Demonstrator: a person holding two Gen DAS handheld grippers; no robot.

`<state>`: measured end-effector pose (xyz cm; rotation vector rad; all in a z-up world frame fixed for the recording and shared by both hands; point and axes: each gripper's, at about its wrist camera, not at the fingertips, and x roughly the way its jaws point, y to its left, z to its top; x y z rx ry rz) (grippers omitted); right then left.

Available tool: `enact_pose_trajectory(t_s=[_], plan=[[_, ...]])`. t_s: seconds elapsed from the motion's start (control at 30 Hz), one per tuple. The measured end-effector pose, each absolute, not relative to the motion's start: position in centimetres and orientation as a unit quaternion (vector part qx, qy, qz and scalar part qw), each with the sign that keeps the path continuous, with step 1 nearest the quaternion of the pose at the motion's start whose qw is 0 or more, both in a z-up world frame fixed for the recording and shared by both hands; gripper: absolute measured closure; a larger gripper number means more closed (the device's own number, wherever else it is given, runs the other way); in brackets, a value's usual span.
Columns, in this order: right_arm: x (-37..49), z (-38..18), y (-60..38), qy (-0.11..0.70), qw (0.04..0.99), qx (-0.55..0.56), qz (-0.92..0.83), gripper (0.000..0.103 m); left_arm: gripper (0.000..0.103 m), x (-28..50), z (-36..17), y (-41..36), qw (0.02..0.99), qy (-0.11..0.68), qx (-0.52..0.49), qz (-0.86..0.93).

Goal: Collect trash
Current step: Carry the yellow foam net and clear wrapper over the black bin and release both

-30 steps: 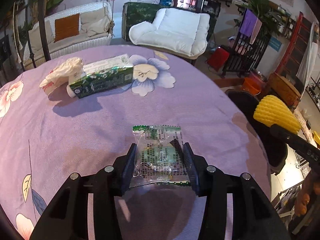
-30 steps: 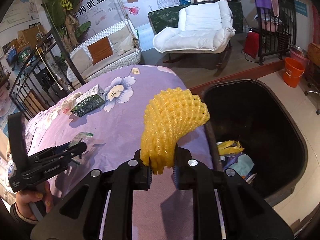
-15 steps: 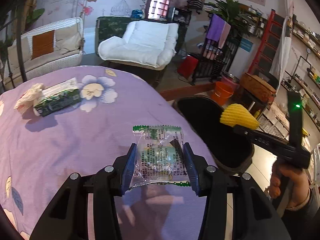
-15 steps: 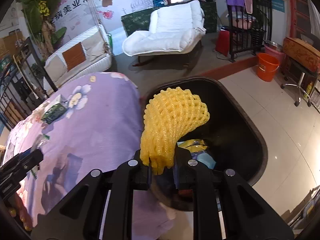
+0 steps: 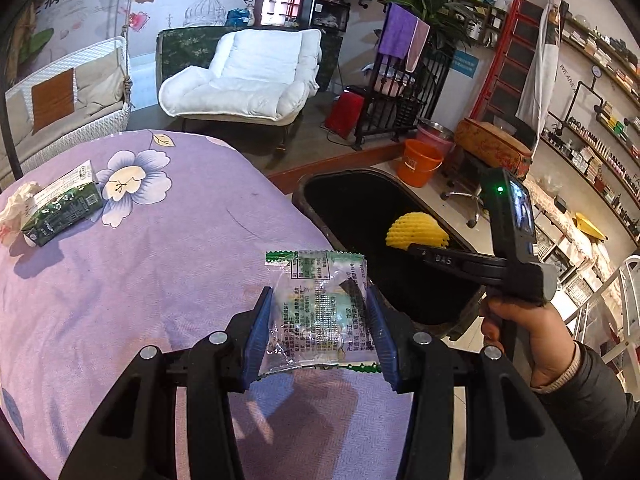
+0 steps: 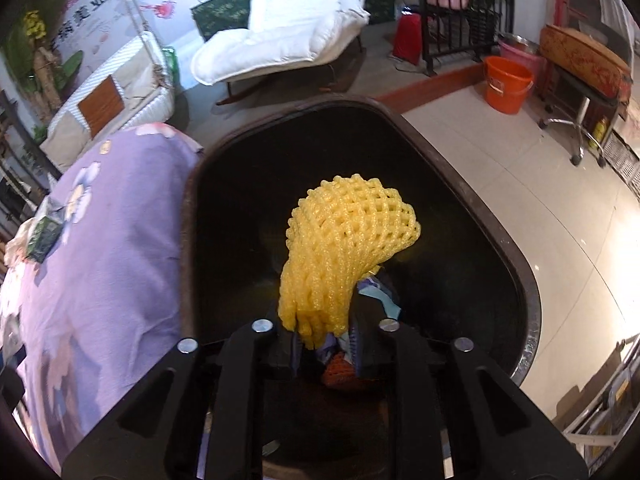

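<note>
My left gripper (image 5: 318, 320) is shut on a clear green-printed snack wrapper (image 5: 320, 304), held above the right edge of the purple tablecloth (image 5: 140, 280). My right gripper (image 6: 326, 350) has its jaws parted wider than before, with a yellow foam fruit net (image 6: 348, 248) still standing between them, over the black trash bin (image 6: 528, 288). The net (image 5: 416, 230) and bin (image 5: 352, 184) also show in the left wrist view. A green tissue box (image 5: 60, 208) and a crumpled tissue (image 5: 14, 206) lie at the table's far left.
Other trash lies at the bin's bottom (image 6: 380, 300). An orange bucket (image 6: 506, 84) and a wheeled stool (image 6: 580, 80) stand on the tiled floor beyond the bin. A white armchair (image 5: 248, 76) and wicker sofa (image 5: 60, 96) stand behind the table.
My right gripper moved from above the table edge to over the bin, and its jaws have spread. My left gripper swung right toward the bin with the wrapper.
</note>
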<state>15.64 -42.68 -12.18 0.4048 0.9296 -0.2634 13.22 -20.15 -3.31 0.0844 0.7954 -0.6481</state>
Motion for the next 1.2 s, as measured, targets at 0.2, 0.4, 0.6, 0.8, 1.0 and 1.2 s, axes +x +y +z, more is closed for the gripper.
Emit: enact_pose_trajectory(t_s=[0.2,0.4,0.6,0.8,1.0,1.2], plan=[[15.2,-12.6,-42.6,0.435,0.871,0.181,-0.138,0.043,0.056,13.3,-3.6,-21.1,0.866,0.383,0.052,-0.317],[13.4,-11.3,-41.9,0.408,0.885,0.173,-0.145,0.039,0.056,13.7,-3.4,-22.5,0.862,0.383,0.060,-0.327],[10.6,-9.4,-41.6,0.371,0.898,0.175,-0.160,0.033,0.056,14.4,-4.0,-24.6,0.852,0.389,0.074,-0.343],[7.7,-8.3,-42.5,0.353,0.897,0.180,-0.195,0.031,0.056,15.3,-4.5,-27.3,0.841,0.397,0.083,-0.358],[5.2,-7.4,-44.3,0.341,0.892,0.197,-0.223,0.030,0.056,16.1,-5.6,-30.2,0.827,0.411,0.100,-0.371],[3.6,-7.4,-45.5,0.332,0.888,0.209,-0.241,0.029,0.056,17.3,-7.2,-32.7,0.807,0.441,0.101,-0.378]])
